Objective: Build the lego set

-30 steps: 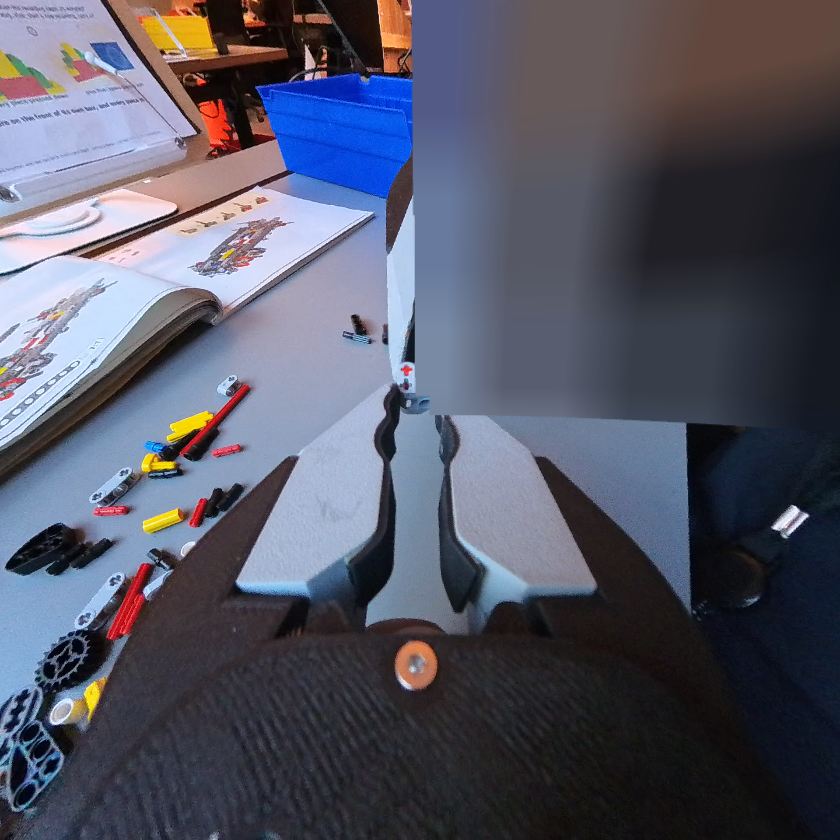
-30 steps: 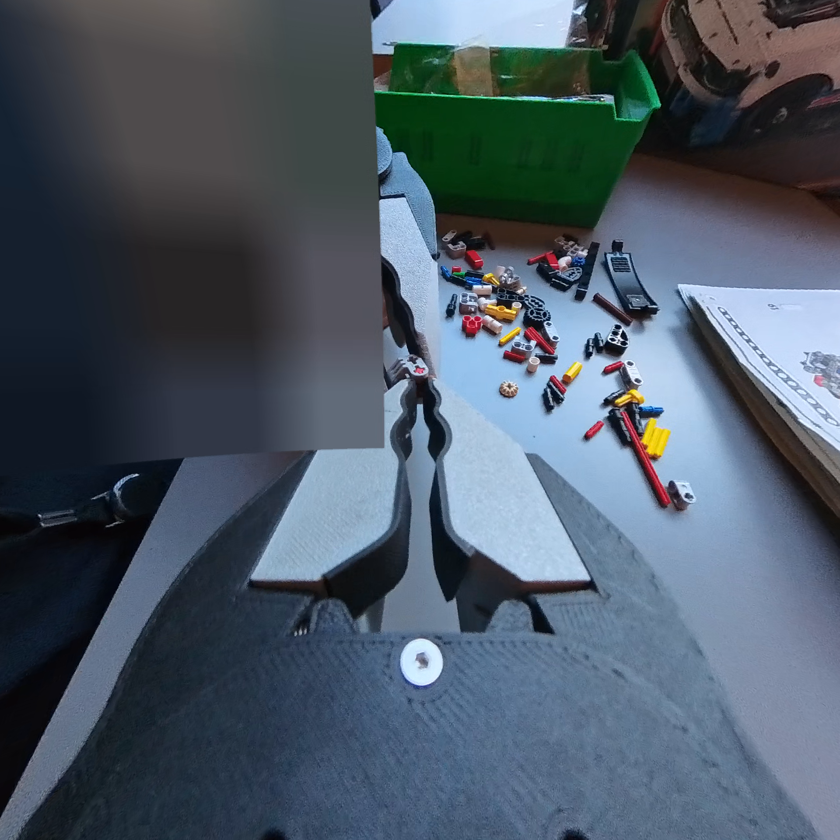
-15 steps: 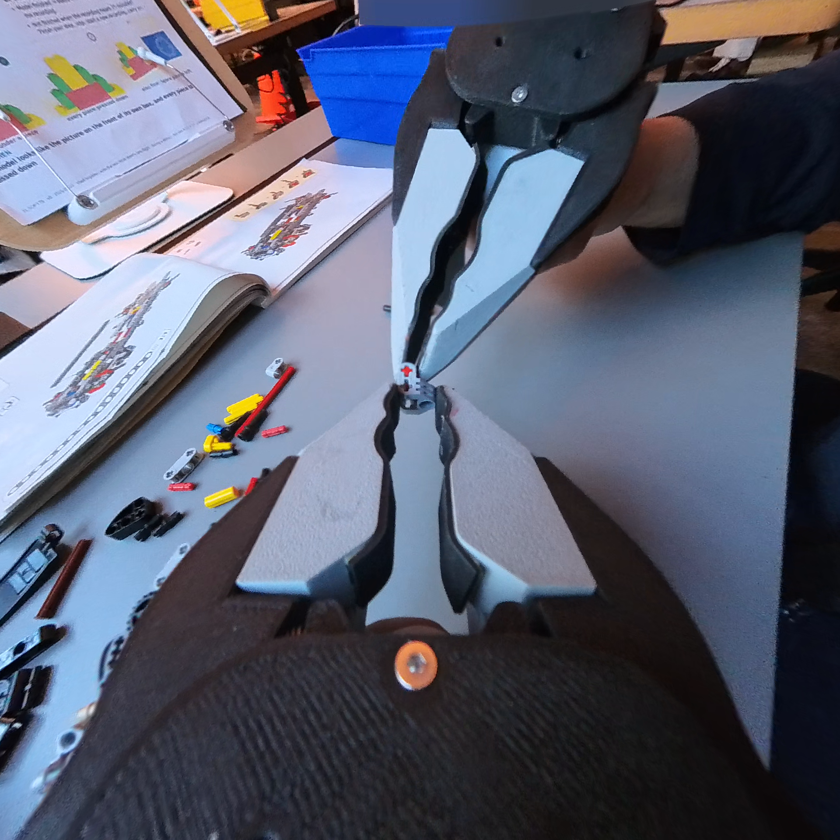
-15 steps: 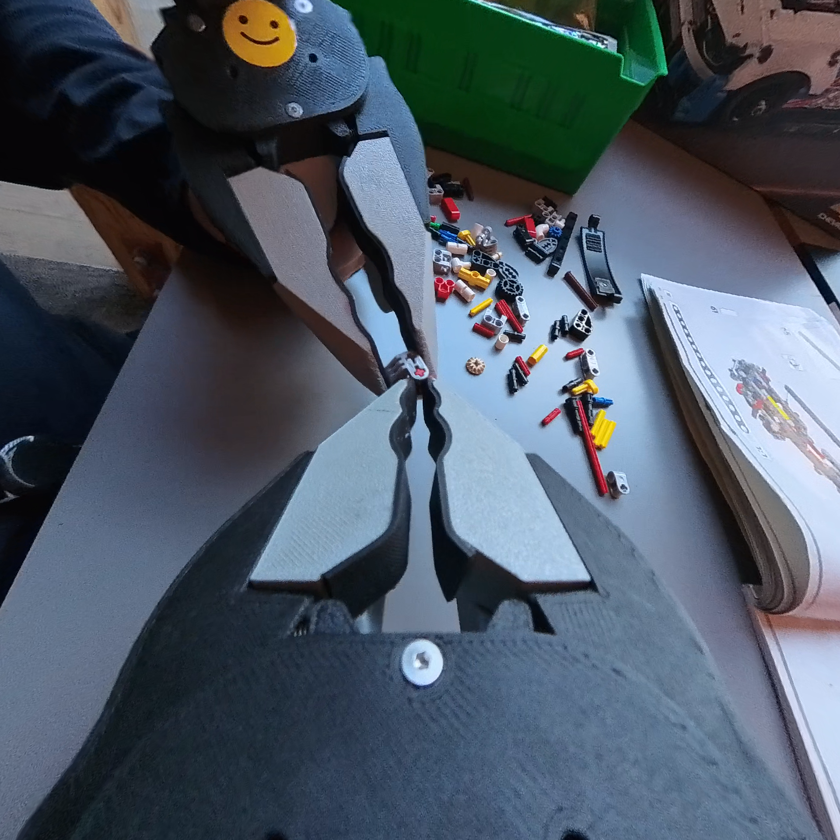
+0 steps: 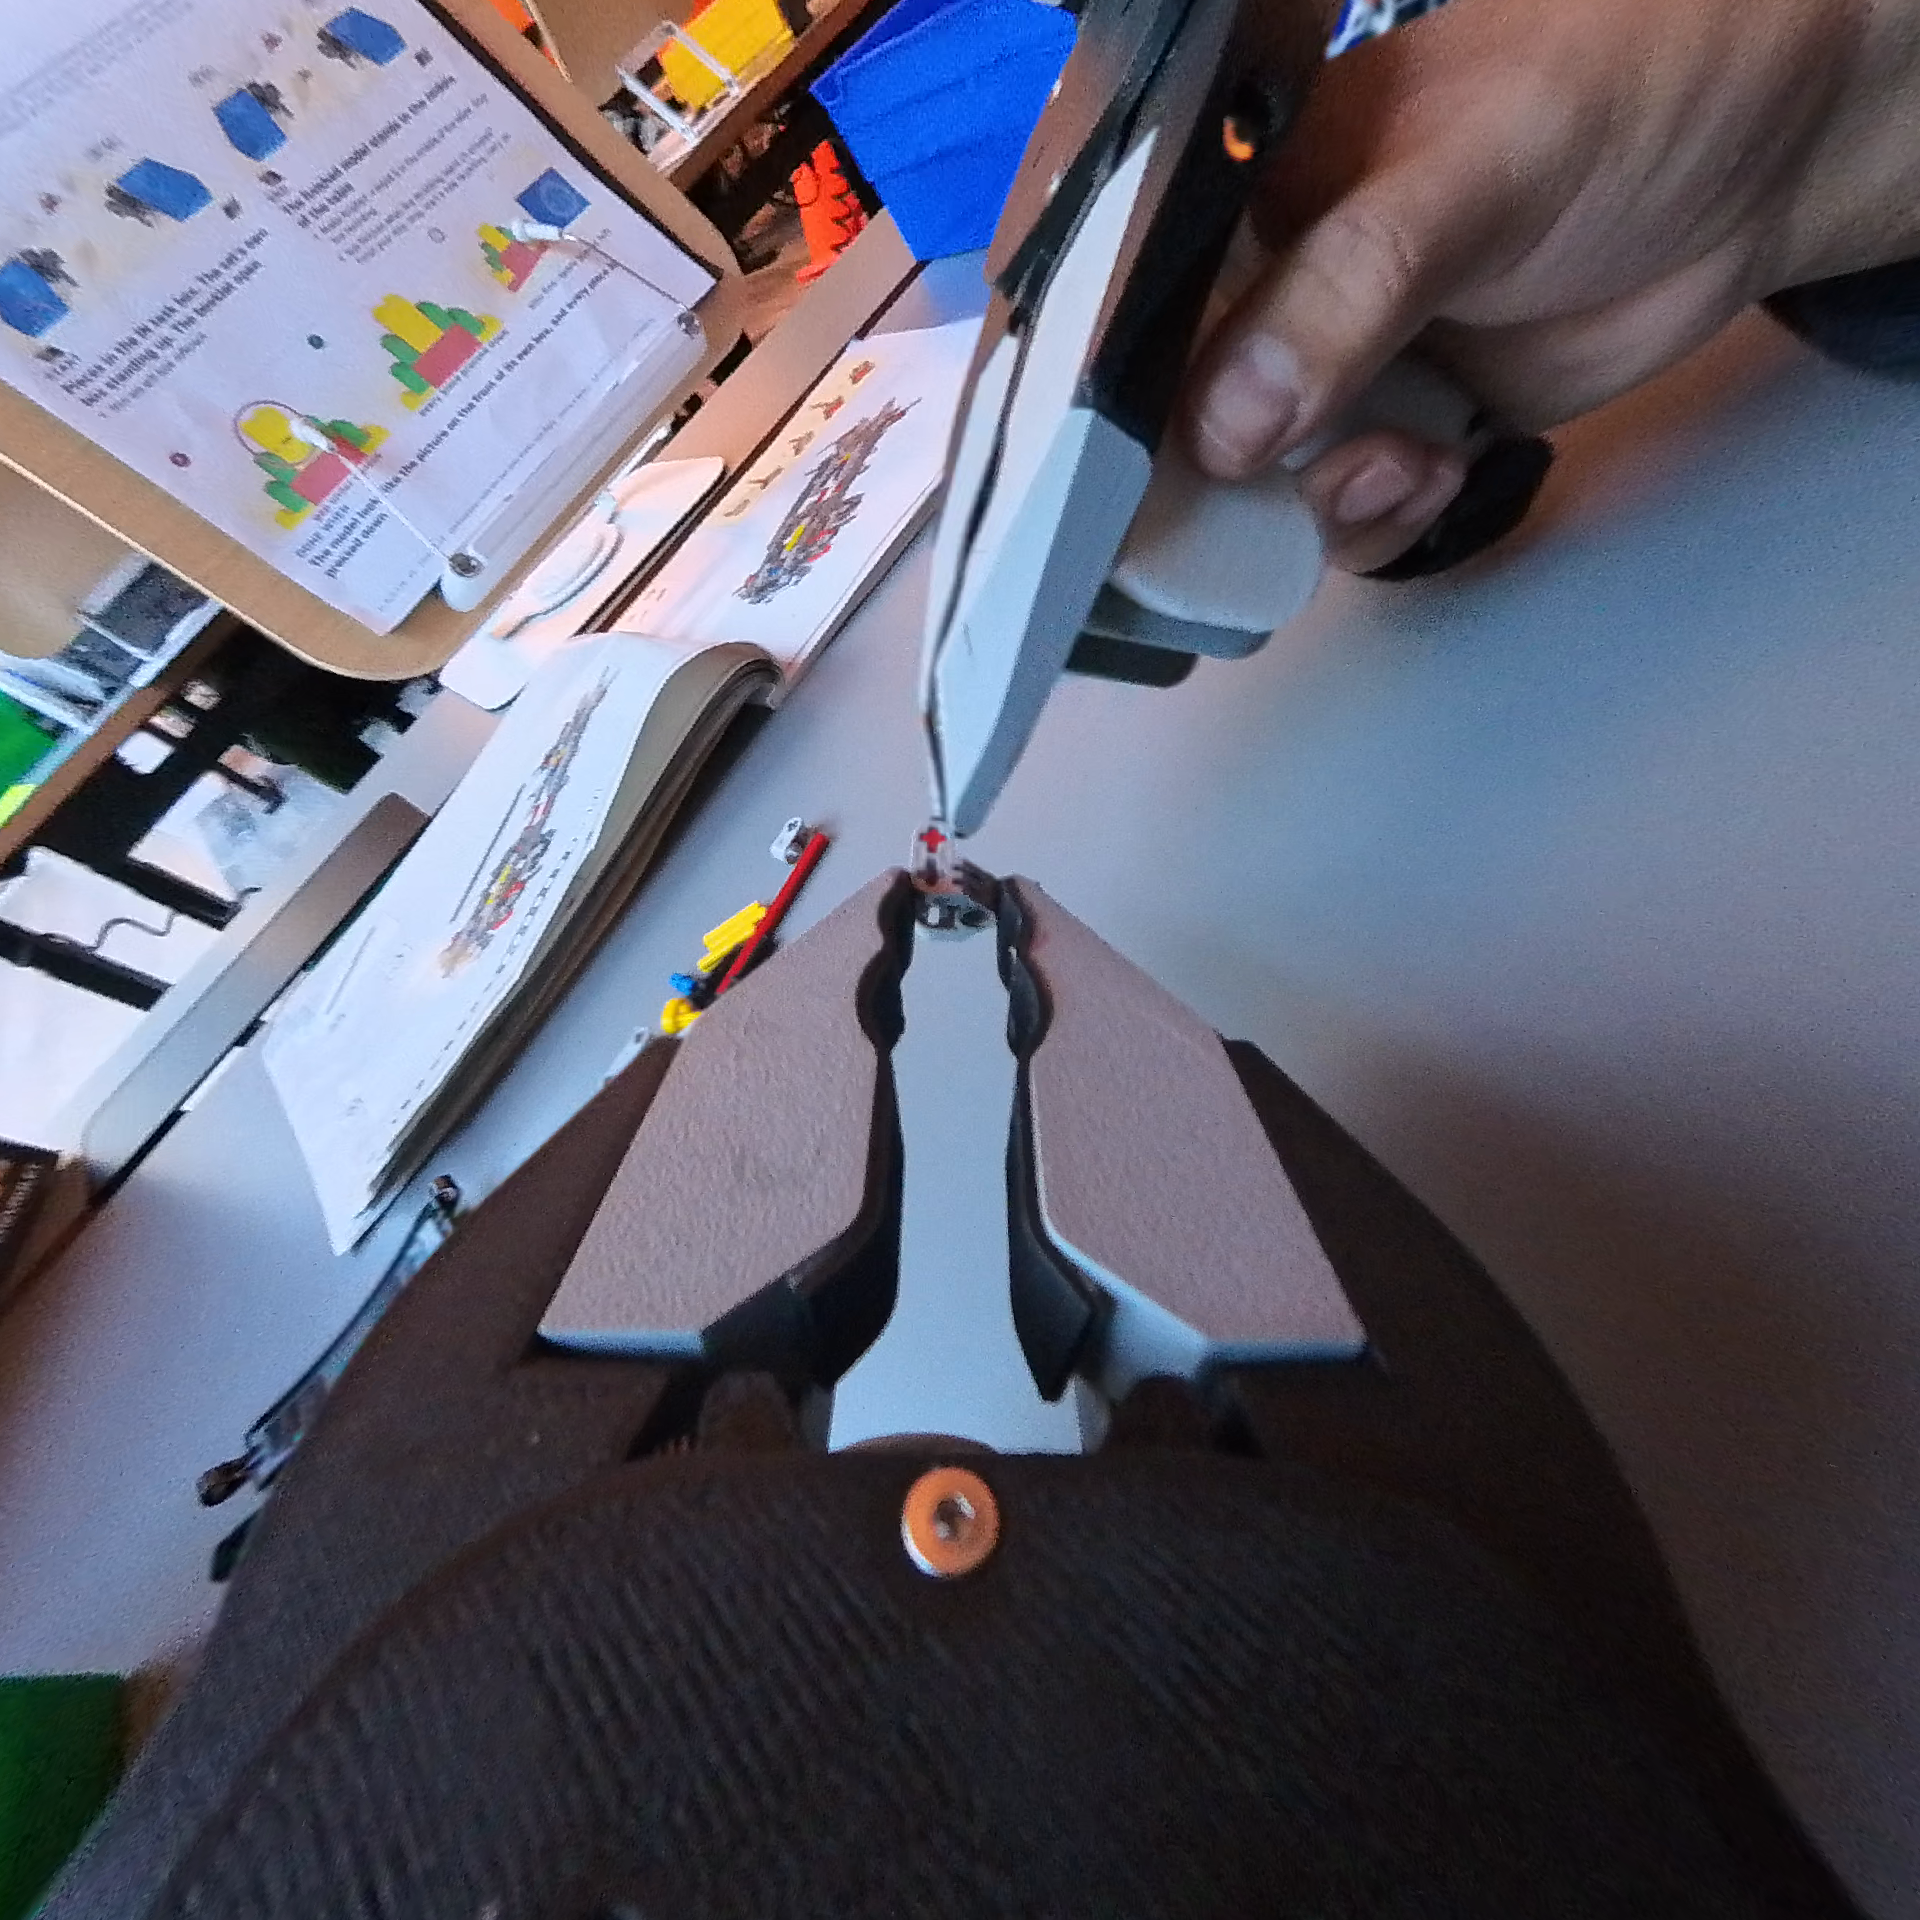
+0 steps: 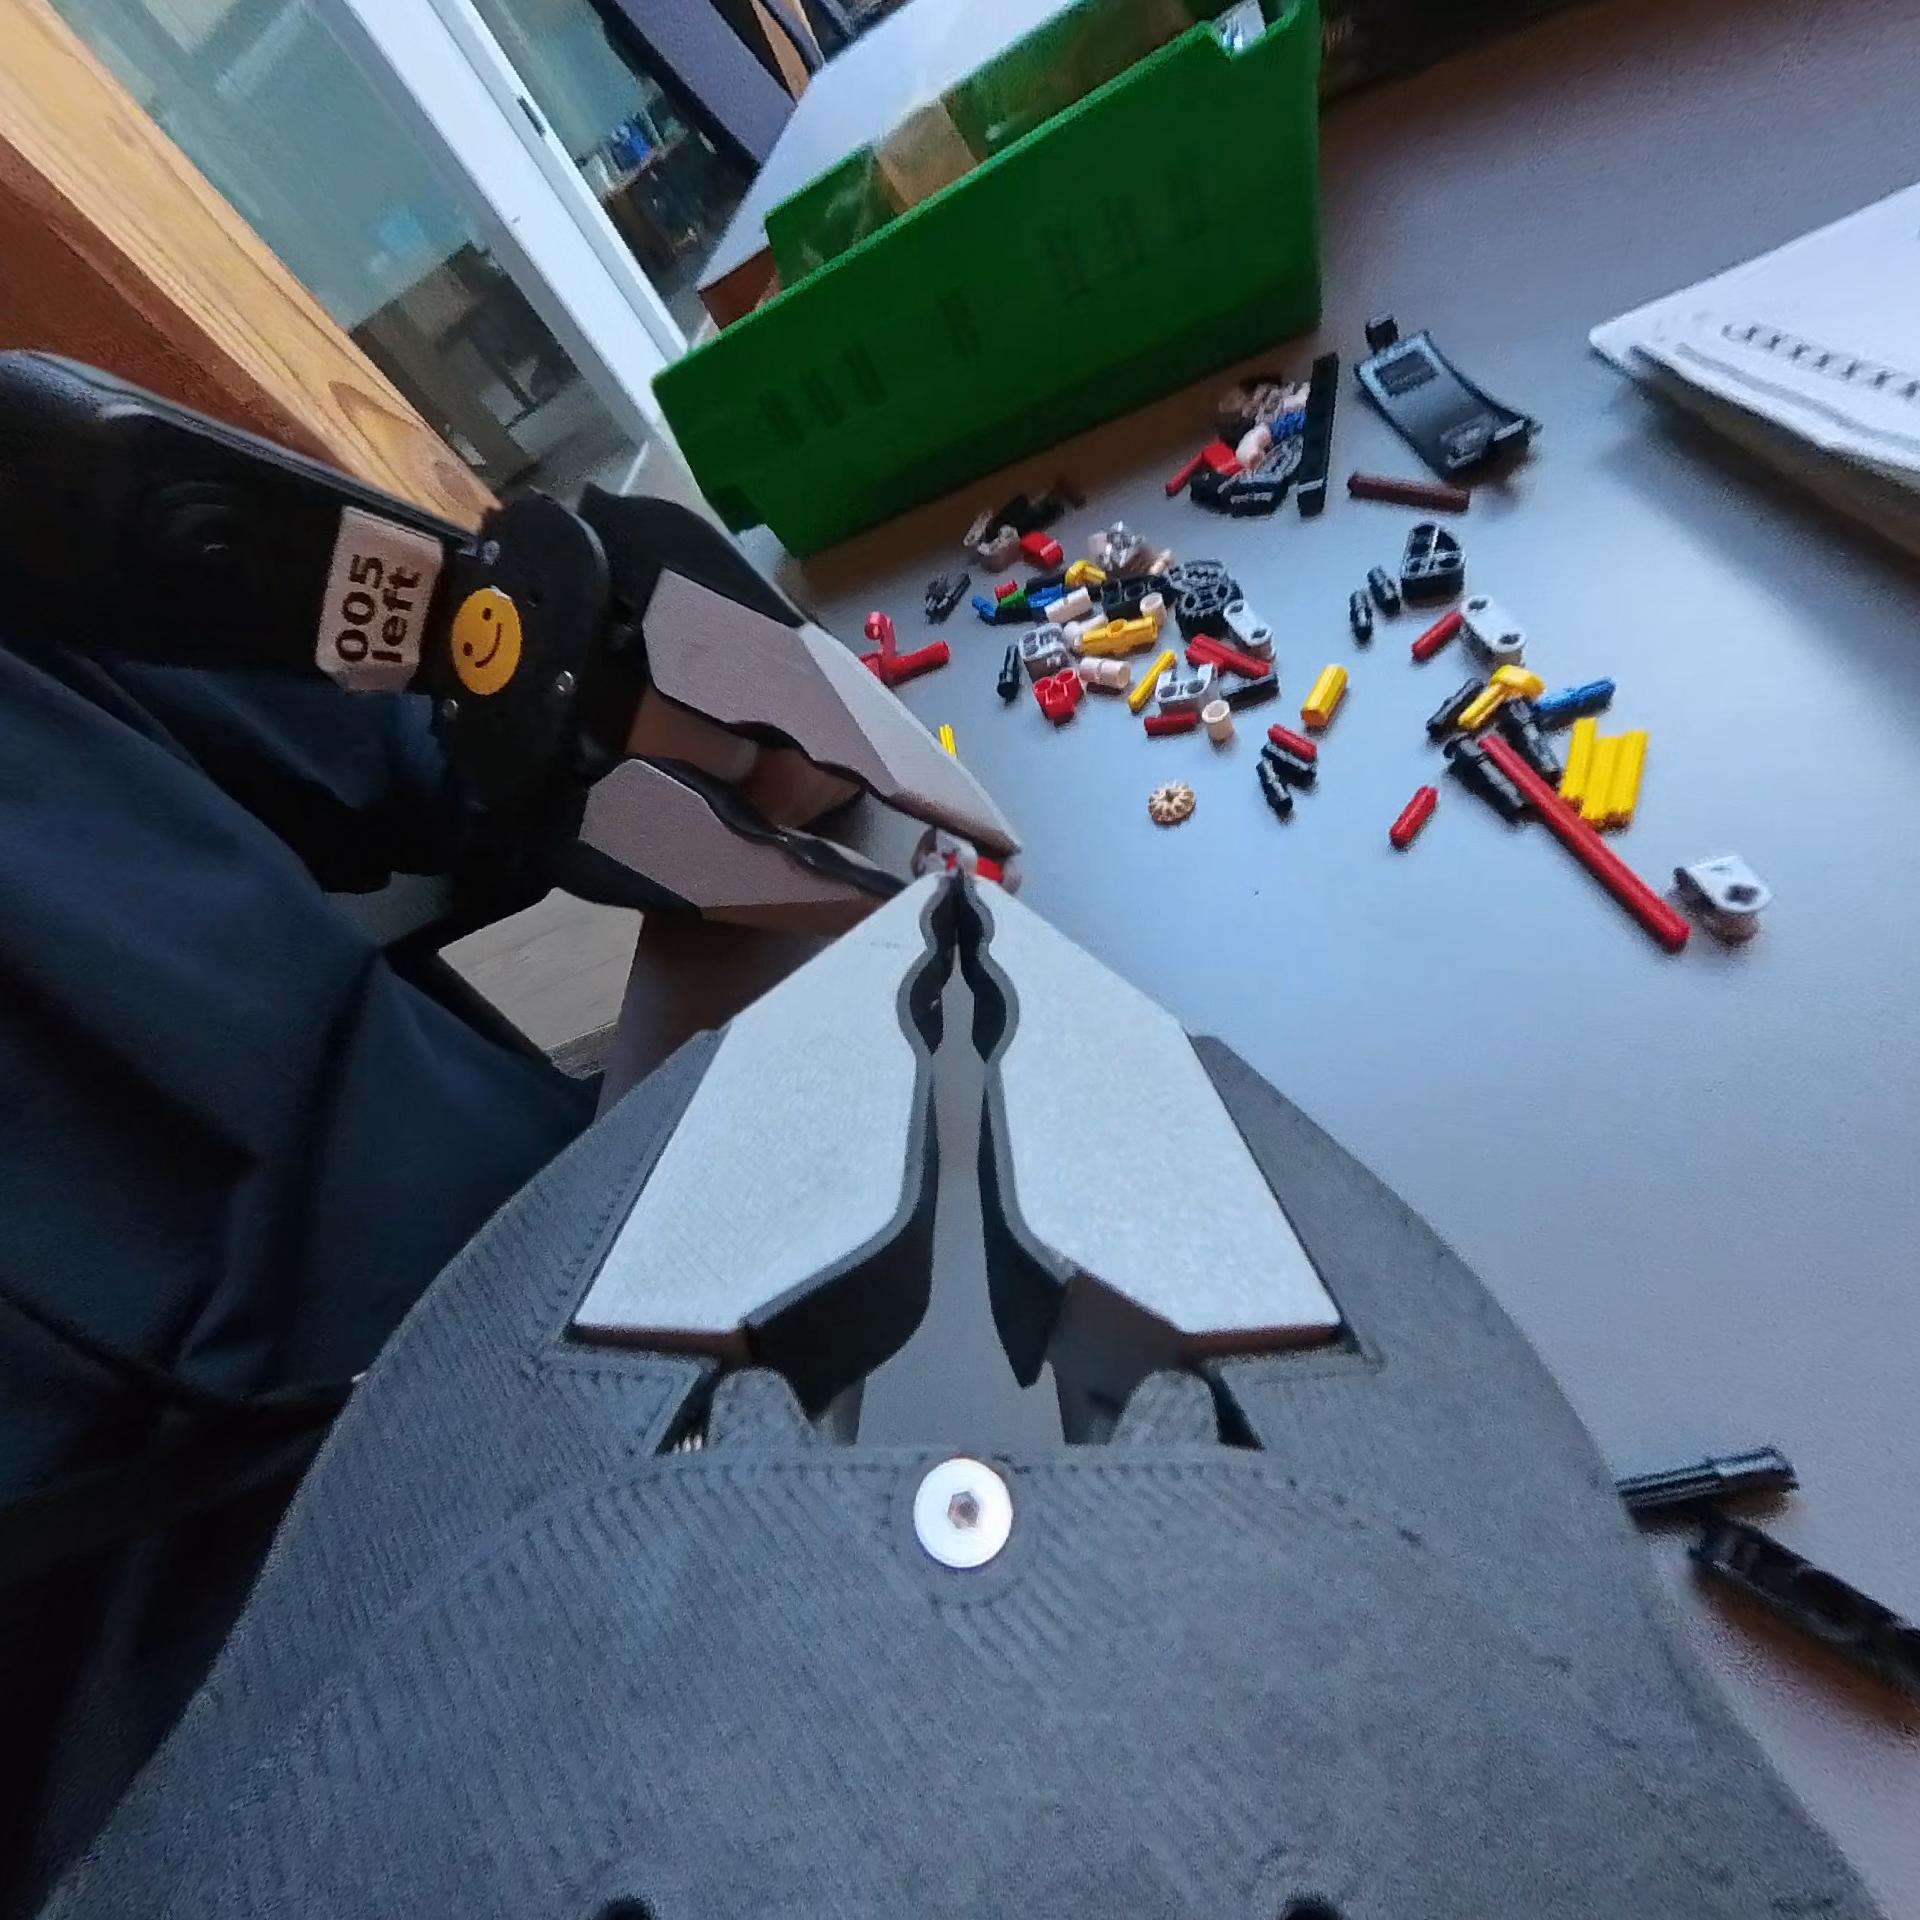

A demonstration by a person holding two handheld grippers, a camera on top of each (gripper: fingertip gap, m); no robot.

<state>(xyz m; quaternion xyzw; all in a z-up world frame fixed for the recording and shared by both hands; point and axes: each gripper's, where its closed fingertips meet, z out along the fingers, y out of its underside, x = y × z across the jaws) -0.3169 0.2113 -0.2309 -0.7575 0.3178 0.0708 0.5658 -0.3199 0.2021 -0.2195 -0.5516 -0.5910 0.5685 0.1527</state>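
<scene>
At the fingertips, above the grey table [image 5: 1455,831]: two grippers meet nose to nose.

Left wrist view: left gripper [image 5: 951,899] clamps a small grey connector [image 5: 951,914], a red-cross pin [image 5: 933,837] sticking straight ahead into the right gripper's closed tips; open manual [image 5: 540,883] lies left.
Right wrist view: right gripper [image 6: 958,883] pinched shut on that pin; left gripper comes in from the left; loose parts [image 6: 1195,644] and green bin [image 6: 987,312] lie well beyond.

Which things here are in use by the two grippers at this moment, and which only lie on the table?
In use:
- left gripper, fingers on the grey connector piece
- right gripper, shut on the small red axle piece in that connector

Lying about:
- loose building pieces
- long red axle
- green bin
- open instruction booklet
</scene>
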